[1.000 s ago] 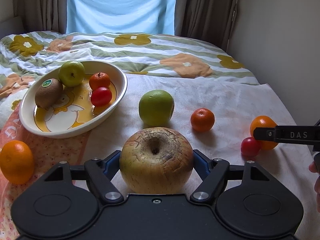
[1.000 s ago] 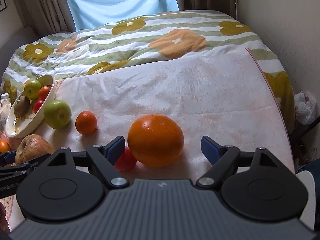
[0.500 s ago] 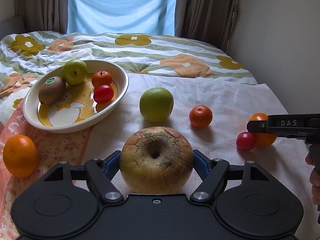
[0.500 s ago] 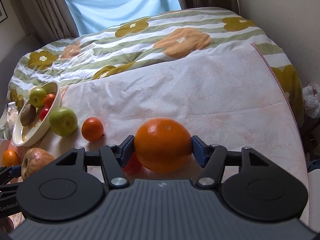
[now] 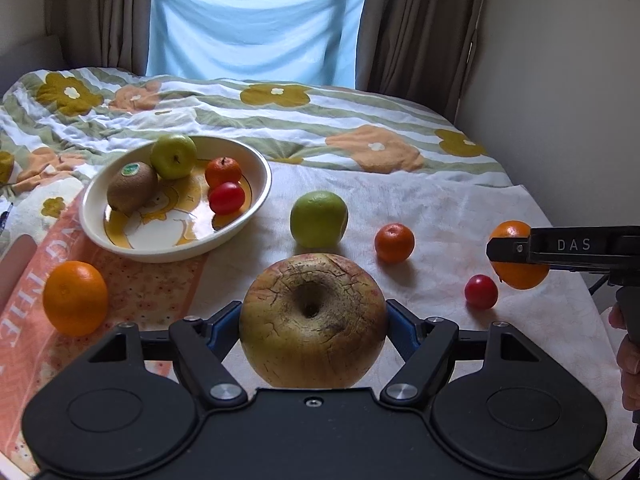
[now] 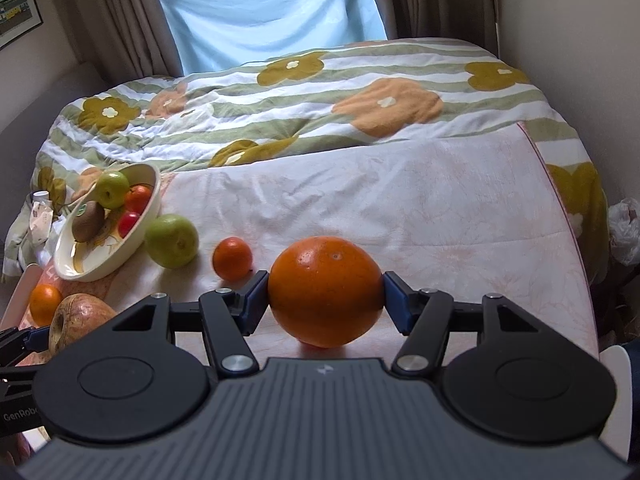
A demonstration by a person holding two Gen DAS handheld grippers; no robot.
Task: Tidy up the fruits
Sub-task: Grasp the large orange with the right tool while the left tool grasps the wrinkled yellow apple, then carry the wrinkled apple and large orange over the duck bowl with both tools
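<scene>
My left gripper (image 5: 313,320) is shut on a big cracked yellow-brown apple (image 5: 313,320), held just above the bedspread. My right gripper (image 6: 325,296) is shut on a large orange (image 6: 325,292), lifted off the cloth; in the left wrist view that orange (image 5: 516,276) hangs at the right. A cream bowl (image 5: 256,204) at the left holds a kiwi (image 5: 132,187), a small green apple (image 5: 174,156), a mandarin (image 5: 223,171) and a red tomato (image 5: 227,198). On the cloth lie a green apple (image 5: 319,219), a mandarin (image 5: 394,242), a red tomato (image 5: 481,291) and an orange (image 5: 75,298).
The fruit lies on a pale cloth (image 6: 400,208) over a flowered quilt (image 6: 280,100) on a bed. A wall (image 5: 560,80) runs along the right side, curtains (image 5: 416,20) and a window at the back. A person's hand (image 5: 628,364) shows at the right edge.
The right gripper closed on the large orange and lifted it off the cloth. The left gripper rose a little with the cracked apple still in it.
</scene>
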